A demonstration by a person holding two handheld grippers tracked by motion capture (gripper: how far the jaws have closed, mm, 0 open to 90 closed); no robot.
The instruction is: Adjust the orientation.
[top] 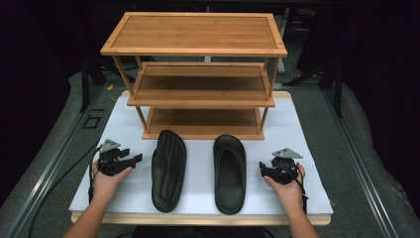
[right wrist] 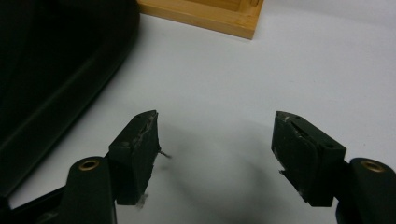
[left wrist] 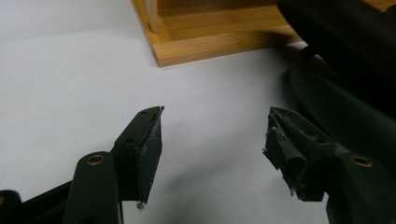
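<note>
Two black sandals lie side by side on the white tabletop (top: pixel 124 188) in front of a three-shelf bamboo rack (top: pixel 198 94). The left sandal (top: pixel 168 169) lies with its ribbed sole up; the right sandal (top: pixel 229 173) lies footbed up. My left gripper (top: pixel 134 158) rests on the table left of the left sandal, open, jaws pointing toward it. In the left gripper view my left gripper (left wrist: pixel 215 128) has bare table between its jaws, with the sandal (left wrist: pixel 345 79) at the right. My right gripper (top: pixel 262 169) rests right of the right sandal, open. In the right gripper view my right gripper (right wrist: pixel 217 123) holds nothing, with the sandal (right wrist: pixel 51 74) at its left.
All three shelves of the rack are bare. Its bottom shelf's front corner (left wrist: pixel 210 44) shows ahead of the left jaws, and its corner (right wrist: pixel 210 16) ahead of the right jaws. Dark floor, metal rails and cables surround the table.
</note>
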